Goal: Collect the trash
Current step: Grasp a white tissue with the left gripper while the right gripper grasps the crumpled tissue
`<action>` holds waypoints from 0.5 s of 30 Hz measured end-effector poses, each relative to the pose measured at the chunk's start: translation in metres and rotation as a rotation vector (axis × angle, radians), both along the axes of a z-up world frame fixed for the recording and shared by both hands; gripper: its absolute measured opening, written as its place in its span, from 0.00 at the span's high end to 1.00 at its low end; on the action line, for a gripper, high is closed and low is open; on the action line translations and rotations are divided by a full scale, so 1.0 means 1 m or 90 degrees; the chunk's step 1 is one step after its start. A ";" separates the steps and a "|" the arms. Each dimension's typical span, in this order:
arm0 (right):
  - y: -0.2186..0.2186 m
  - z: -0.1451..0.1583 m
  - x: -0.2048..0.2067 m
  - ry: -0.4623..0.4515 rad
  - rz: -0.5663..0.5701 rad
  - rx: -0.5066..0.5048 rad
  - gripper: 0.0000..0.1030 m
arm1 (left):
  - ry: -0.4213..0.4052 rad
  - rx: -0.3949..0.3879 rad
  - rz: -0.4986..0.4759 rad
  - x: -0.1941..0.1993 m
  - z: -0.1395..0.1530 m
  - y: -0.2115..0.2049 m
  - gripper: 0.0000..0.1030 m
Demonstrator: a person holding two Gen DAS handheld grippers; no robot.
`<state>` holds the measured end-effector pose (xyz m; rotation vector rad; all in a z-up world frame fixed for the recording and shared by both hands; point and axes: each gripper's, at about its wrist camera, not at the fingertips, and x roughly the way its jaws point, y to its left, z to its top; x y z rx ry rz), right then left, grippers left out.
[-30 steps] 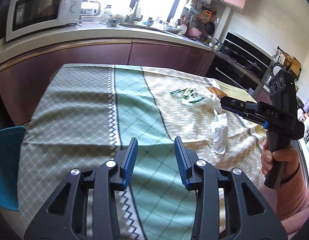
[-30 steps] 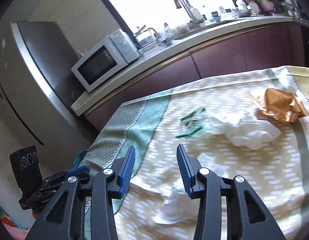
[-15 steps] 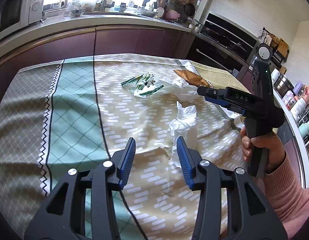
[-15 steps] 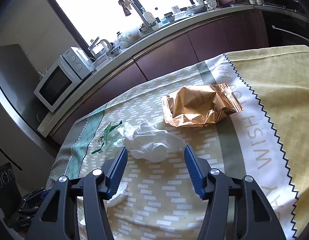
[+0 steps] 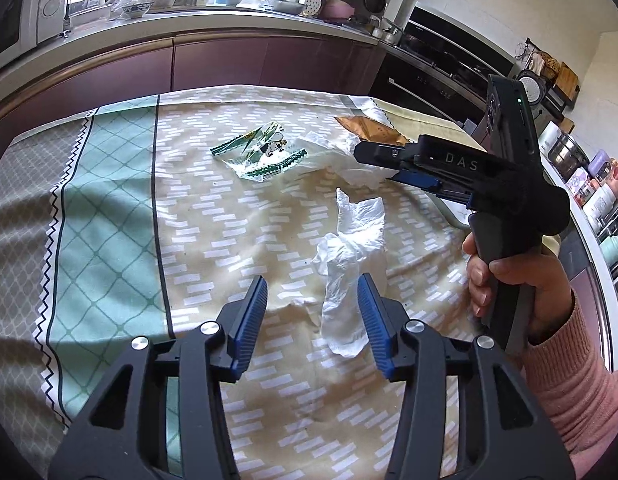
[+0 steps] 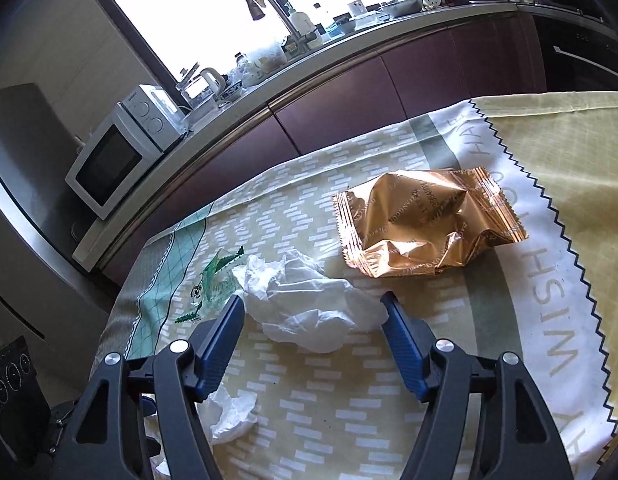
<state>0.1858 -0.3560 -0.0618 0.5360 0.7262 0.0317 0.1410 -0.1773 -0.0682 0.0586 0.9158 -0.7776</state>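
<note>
Two pairs of blue-padded fingers stand spread, each having just been opening, with nothing pinched. The left gripper (image 5: 313, 304) hangs over a long crumpled tissue (image 5: 351, 276) whose lower end lies between its fingers (image 5: 251, 320), close to the right-hand pad; no pad presses on it. The right gripper (image 6: 313, 320), held in a hand (image 5: 517, 280) with a pink sleeve (image 5: 569, 384), frames a second, rounder tissue wad (image 6: 309, 304) that lies between its fingers (image 6: 219, 340) on the cloth, with gaps at both sides.

Just beyond that wad, to the right, lies a crumpled gold wrapper (image 6: 425, 224). To the wad's left, touching or nearly so, is a clear wrapper with green serrated ends (image 5: 261, 152). All four pieces rest on the patterned cloth (image 5: 109, 208) that covers the bench. Past the bench runs a kitchen counter with dark red cabinet fronts (image 6: 389, 92), a microwave (image 6: 117, 152) and a kettle (image 6: 207, 84) under a bright window.
</note>
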 end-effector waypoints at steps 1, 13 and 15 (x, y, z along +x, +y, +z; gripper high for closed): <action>0.002 -0.001 0.002 0.004 0.002 -0.001 0.34 | 0.000 0.002 0.001 0.000 -0.001 -0.001 0.55; -0.002 -0.004 0.004 0.018 -0.012 0.005 0.65 | 0.008 -0.003 -0.003 0.005 -0.005 -0.005 0.56; -0.003 -0.006 0.002 0.018 -0.006 0.016 0.77 | 0.007 -0.002 -0.007 0.004 -0.006 -0.006 0.57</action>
